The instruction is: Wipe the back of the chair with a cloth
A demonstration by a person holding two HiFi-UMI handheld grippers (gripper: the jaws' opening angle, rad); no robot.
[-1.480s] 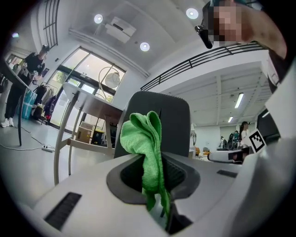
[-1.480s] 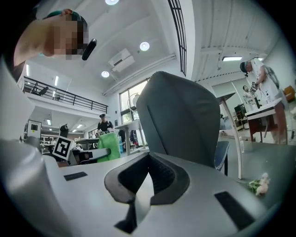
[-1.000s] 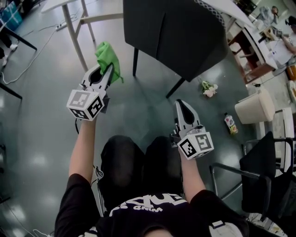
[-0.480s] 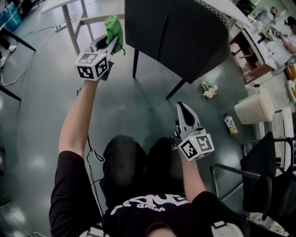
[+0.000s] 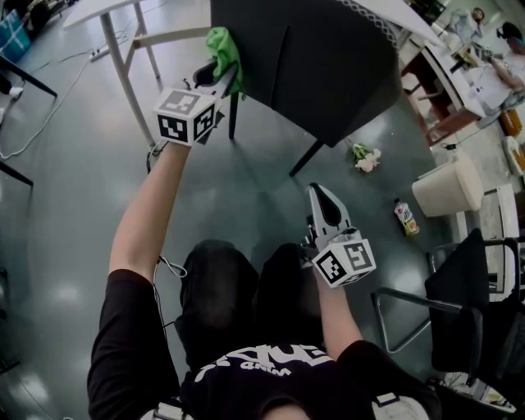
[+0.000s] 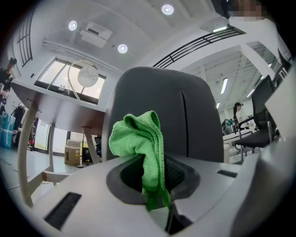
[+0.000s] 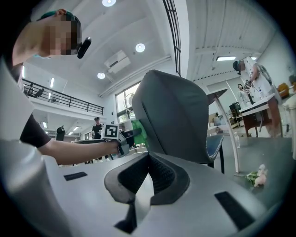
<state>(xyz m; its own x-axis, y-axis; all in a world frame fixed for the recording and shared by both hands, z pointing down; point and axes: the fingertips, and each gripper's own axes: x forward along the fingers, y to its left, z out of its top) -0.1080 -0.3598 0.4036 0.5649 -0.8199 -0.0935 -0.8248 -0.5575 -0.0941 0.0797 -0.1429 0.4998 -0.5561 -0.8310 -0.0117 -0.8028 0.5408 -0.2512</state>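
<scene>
While left gripper (image 5: 216,77) jaws on one cloth (image 6: 141,139), right gripper (image 5: 319,194) jaws together; one chair (image 5: 328,66).

Glossy grey floor (image 5: 66,205). White worktop (image 5: 94,10) on white legs, upper left; by the legs a power strip (image 5: 98,52) and a pale cable (image 5: 45,111) trailing over the floor. Small bunch of flowers (image 5: 364,156), lying on the floor. Bottle (image 5: 405,218) with a yellow label, near the flowers. Cream bucket (image 5: 447,187), just beside the bottle. Second black chair (image 5: 463,299), metal frame, right edge. Reddish wooden furniture (image 5: 439,111), upper right, type unclear. Cardboard box (image 6: 72,151), on the floor beyond the white legs. Ceiling: round recessed lights (image 6: 122,48); one cassette air-conditioning unit (image 6: 95,33). Balcony railing (image 7: 60,99). Bystander (image 7: 253,81), standing at a far worktop (image 7: 261,107).
</scene>
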